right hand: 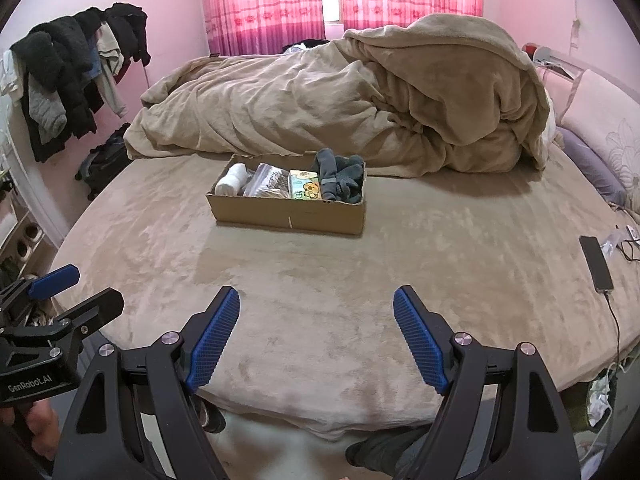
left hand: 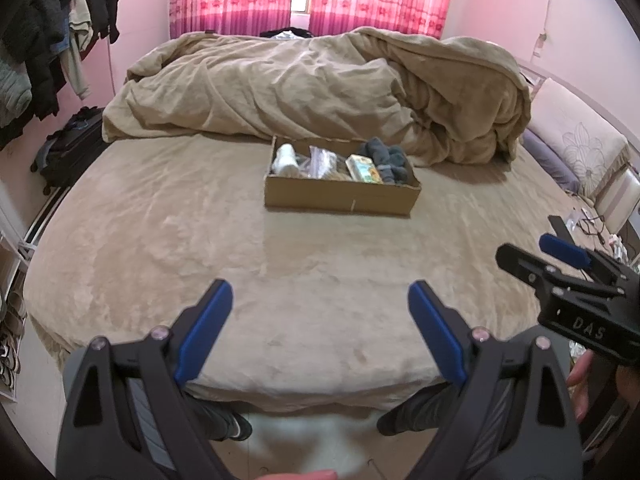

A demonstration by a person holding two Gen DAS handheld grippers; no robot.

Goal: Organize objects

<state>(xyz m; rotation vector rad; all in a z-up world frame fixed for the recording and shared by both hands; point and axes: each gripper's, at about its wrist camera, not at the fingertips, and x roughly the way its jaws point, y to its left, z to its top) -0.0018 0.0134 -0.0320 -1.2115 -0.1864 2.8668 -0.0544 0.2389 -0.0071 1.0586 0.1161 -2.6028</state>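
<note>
A shallow cardboard box (left hand: pixel 340 198) (right hand: pixel 288 216) sits on the tan bed. It holds a white roll (left hand: pixel 286 158) (right hand: pixel 232 180), clear plastic bags (left hand: pixel 322 162) (right hand: pixel 266 184), a colourful packet (left hand: pixel 362 168) (right hand: pixel 306 190) and dark grey socks (left hand: pixel 390 158) (right hand: pixel 342 180). My left gripper (left hand: pixel 320 312) is open and empty over the near bed edge, well short of the box. My right gripper (right hand: pixel 316 320) is open and empty, also well short of the box. Each gripper shows at the edge of the other's view, the right (left hand: pixel 560 264) and the left (right hand: pixel 72 292).
A rumpled tan duvet (left hand: pixel 320 84) (right hand: pixel 360 96) is heaped behind the box. A black phone (right hand: pixel 596 268) with cables lies at the bed's right edge. Clothes hang on a rack (left hand: pixel 48 52) (right hand: pixel 76 76) at left, a dark suitcase (left hand: pixel 68 152) below. Pillows (right hand: pixel 600 152) at right.
</note>
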